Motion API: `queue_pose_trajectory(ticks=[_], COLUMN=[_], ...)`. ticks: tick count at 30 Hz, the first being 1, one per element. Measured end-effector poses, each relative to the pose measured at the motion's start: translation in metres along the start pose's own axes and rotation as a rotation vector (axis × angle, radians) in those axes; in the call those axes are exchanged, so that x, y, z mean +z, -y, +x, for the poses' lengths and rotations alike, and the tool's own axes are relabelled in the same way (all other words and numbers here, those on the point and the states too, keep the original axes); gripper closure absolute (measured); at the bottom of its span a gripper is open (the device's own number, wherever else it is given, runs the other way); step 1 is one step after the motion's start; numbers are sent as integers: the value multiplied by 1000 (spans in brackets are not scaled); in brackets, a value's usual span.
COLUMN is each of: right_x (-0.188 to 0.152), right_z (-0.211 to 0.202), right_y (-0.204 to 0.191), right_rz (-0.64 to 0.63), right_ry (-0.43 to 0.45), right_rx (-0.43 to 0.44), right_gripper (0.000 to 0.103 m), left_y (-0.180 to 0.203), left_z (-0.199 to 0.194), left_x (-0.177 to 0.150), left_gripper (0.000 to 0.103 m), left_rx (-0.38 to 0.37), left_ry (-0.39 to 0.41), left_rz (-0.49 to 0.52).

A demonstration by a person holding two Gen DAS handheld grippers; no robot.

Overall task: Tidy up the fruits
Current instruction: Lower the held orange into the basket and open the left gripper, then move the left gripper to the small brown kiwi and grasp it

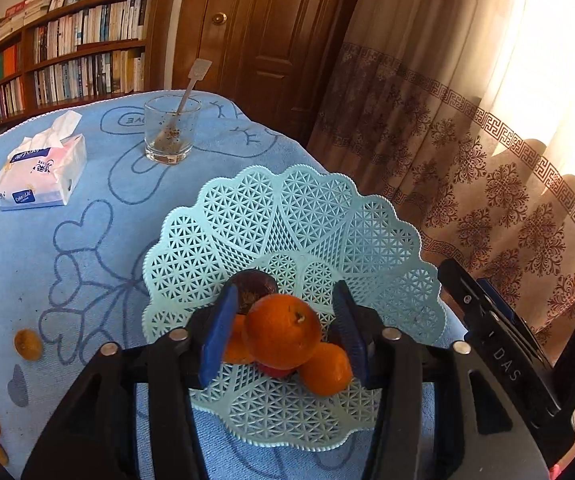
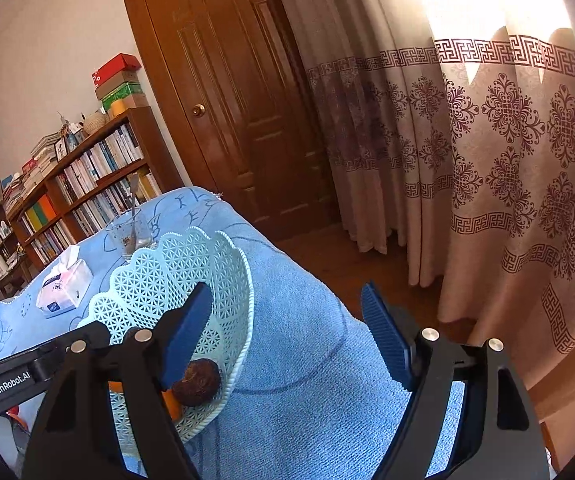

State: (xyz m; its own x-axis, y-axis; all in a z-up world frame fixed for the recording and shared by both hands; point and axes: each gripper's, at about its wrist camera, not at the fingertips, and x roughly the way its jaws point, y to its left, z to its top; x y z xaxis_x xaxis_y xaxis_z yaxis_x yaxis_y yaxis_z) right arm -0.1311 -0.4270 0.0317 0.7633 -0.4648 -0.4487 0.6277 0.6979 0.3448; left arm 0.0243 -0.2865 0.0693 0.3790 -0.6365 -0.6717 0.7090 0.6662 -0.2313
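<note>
Far to the left of the left gripper (image 1: 283, 334), loose oranges (image 1: 28, 345) lie on the blue-clothed bench (image 1: 15, 264). Between its wide-spread fingers, not touched by either, an orange (image 1: 282, 331) sits atop other fruit in the pale lattice basket (image 1: 327, 216), a dark brown fruit (image 1: 253, 289) just beyond. The right gripper (image 2: 287, 328) hangs wide and empty, the basket at its left finger, the curtain (image 2: 507, 160) ahead.

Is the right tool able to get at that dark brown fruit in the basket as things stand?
Probably yes. The right tool is open and empty beside the basket, and the dark brown fruit lies uncovered just inside the near rim, by its left finger.
</note>
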Motion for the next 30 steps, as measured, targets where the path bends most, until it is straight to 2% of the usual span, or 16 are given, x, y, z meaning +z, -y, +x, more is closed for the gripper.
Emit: queue_pose_trajectory(ticks=[1,4,13,20,30], right_x=[0,-1,-2,-3,-3], right_z=[1,0,-1,-3,-4], right_y=[1,0,-2,-4,-5], right_rz=[3,-1,-13,-20,-33], right_ry=[-1,0,12,19,30], right_rx=[0,1,-8,-11,-20], right_gripper=[25,24,23,22,22], left_y=[-2,-9,-24,-36,-61], left_z=[-2,-9,-33,-44,-64], left_x=[0,2,-3,-13,-30], left_gripper=[20,20,19,15,15], left_rx=[1,17,165,214,279], left_ry=[13,38,92,92,103], left_rz=[-15,-38,-21,-44,-93])
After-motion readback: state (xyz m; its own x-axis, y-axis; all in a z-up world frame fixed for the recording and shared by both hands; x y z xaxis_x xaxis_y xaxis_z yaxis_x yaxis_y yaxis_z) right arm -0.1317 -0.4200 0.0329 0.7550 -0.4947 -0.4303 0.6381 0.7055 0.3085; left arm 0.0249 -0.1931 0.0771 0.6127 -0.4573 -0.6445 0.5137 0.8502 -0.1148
